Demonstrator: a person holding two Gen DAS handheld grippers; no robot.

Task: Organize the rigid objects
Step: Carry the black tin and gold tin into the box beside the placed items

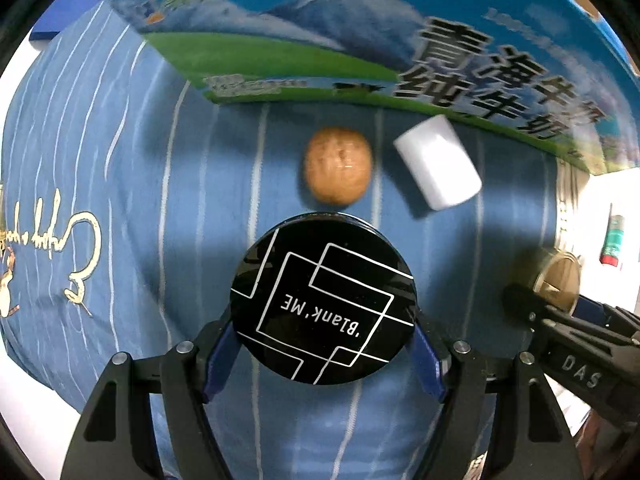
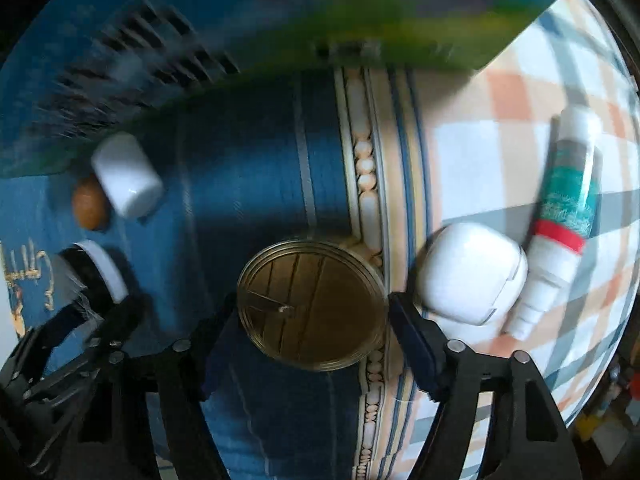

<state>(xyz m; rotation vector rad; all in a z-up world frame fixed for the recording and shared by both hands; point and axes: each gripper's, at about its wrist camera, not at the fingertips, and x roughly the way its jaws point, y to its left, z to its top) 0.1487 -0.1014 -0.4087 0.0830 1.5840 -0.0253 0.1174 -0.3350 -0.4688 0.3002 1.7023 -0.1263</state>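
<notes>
Left gripper (image 1: pixel 323 340): jaws clamped on the round black compact (image 1: pixel 323 300), one blue pad on each side of its rim; the lid carries white line art and the words "Blank'ME".
Right gripper (image 2: pixel 312 332): jaws clamped on the gold tin (image 2: pixel 312 306), which sits over the border between the blue cloth and the checked cloth.
Walnut (image 1: pixel 338 166): on the blue striped cloth (image 1: pixel 160 200), just beyond the compact.
White cylinder (image 1: pixel 438 162): lying tilted, just right of the walnut.
Milk carton box (image 1: pixel 360 32): behind both, lying across the far edge.
White case (image 2: pixel 474 274): on the checked cloth (image 2: pixel 500 120), just right of the right gripper.
Tube (image 2: pixel 560 220): touching the white case on its right side.
</notes>
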